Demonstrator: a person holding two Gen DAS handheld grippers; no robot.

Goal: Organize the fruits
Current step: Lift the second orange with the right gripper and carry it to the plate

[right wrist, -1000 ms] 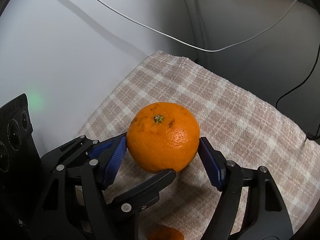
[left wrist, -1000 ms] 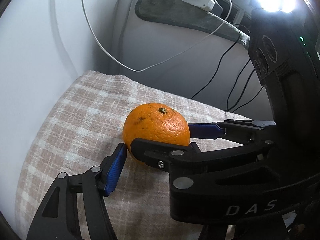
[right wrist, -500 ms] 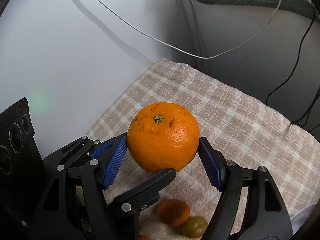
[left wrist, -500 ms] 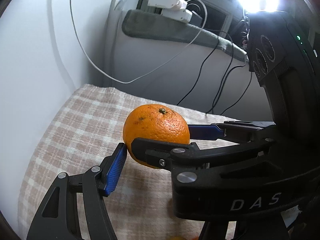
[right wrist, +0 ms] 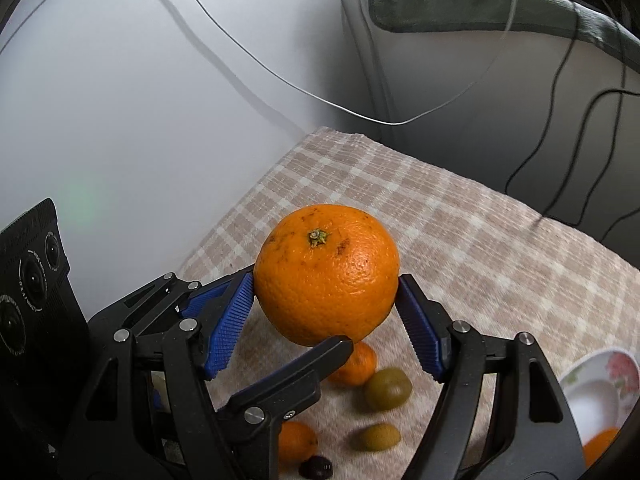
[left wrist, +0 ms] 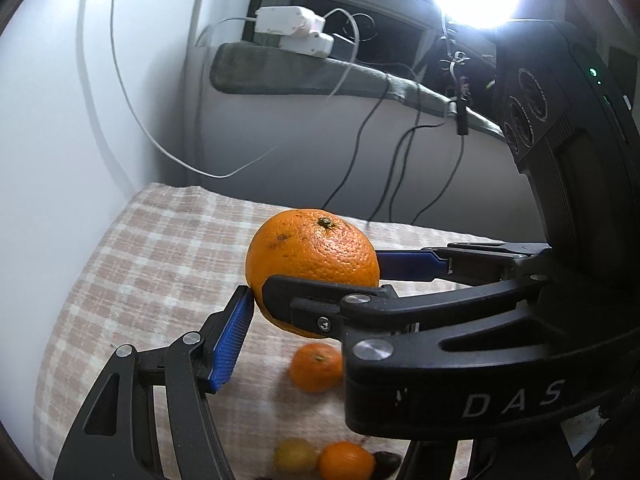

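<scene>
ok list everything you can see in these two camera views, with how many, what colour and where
large orange: one, orange, lifted above the cloth, clamped from four sides by both grippers
small oranges: three on the cloth below it, plus an orange piece in the bowl
green fruits: two, olive, on the cloth near the small oranges
dark fruit: one, near-black, at the bottom edge
checked cloth: one, beige and white, covering the surface
bowl: one, white with red flowers, lower right edge
cables: several, white and black, along the wall
left gripper: black, blue pads, on the orange
right gripper: black, blue pads, on the orange
</scene>
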